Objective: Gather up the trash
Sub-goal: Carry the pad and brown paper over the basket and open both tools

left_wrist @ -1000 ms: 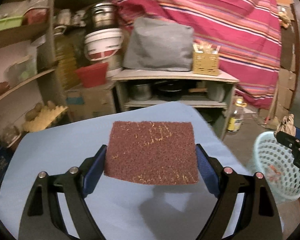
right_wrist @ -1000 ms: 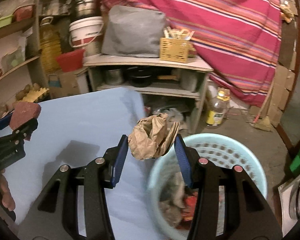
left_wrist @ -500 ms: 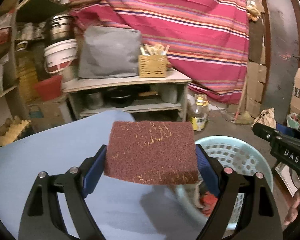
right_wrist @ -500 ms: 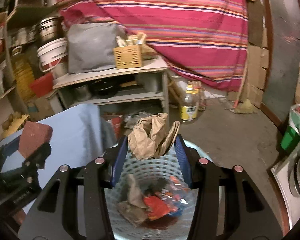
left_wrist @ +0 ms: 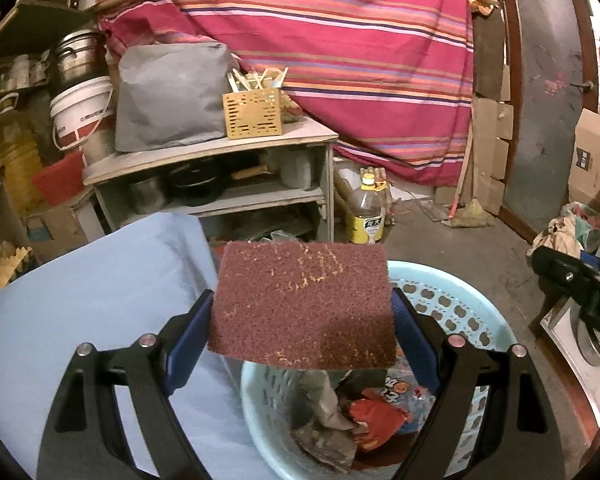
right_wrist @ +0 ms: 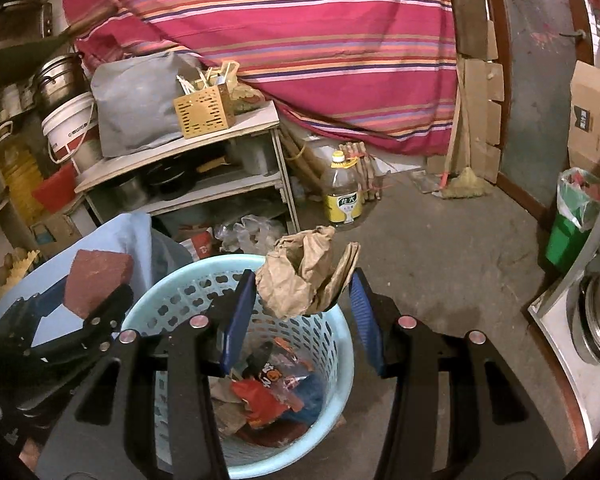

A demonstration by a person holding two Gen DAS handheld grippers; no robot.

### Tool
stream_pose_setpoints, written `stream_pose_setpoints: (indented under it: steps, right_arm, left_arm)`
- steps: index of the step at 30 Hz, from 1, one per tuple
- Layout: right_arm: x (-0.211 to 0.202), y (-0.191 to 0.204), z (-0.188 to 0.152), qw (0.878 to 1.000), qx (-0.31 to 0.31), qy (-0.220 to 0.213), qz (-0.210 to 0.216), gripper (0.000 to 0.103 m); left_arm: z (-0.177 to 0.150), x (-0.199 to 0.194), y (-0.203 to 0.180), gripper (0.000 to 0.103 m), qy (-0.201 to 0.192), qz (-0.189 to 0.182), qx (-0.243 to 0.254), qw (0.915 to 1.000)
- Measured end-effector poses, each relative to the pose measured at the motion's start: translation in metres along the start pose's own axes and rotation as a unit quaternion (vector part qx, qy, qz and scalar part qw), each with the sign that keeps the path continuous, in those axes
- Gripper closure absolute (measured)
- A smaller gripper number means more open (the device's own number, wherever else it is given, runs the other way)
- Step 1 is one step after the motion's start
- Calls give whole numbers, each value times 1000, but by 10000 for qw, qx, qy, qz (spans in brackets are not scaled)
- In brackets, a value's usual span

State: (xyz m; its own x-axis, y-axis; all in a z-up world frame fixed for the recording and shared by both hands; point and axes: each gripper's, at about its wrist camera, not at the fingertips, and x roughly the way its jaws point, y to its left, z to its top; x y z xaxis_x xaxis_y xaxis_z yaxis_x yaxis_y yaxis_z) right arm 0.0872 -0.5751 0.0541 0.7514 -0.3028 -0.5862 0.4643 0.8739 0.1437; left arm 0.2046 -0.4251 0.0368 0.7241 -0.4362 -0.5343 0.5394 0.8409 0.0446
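Pale-blue plastic now fills the space under both sets of jaws: the laundry-style basket (right_wrist: 236,360), a second ago off to one side, has come beneath them as the blue-covered worktop (left_wrist: 80,300) slides away behind. Release looks near. The left gripper (left_wrist: 302,320) clamps a maroon scouring pad (left_wrist: 302,304) wide between its pads; the right gripper (right_wrist: 302,300) pinches crumpled brown paper (right_wrist: 300,276) above the rim. Writing on the oil bottle (right_wrist: 342,196) and white bucket (left_wrist: 82,116) is unreadable.
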Motion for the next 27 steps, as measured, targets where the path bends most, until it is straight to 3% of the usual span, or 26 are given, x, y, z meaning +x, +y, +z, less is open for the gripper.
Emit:
stream_pose_setpoints:
  steps: [5,7,15,27]
  right_arm:
    - [1,-3,0,10000,33,30,50,55]
    - [1,-5,-1,10000,53,39,54,54]
    - [5,-6,-2,9999,63,73,77,54]
    - [18,28,-3,9990,-197,231,318,52]
  left_arm:
    - [1,0,-7,17,-70,24,115,9999]
    - [1,0,-4,11,-71,52,45,10000]
    - [1,-5,12,11,-58,57,-161,9998]
    - [-14,-55,59,8,-386,517,-411,9971]
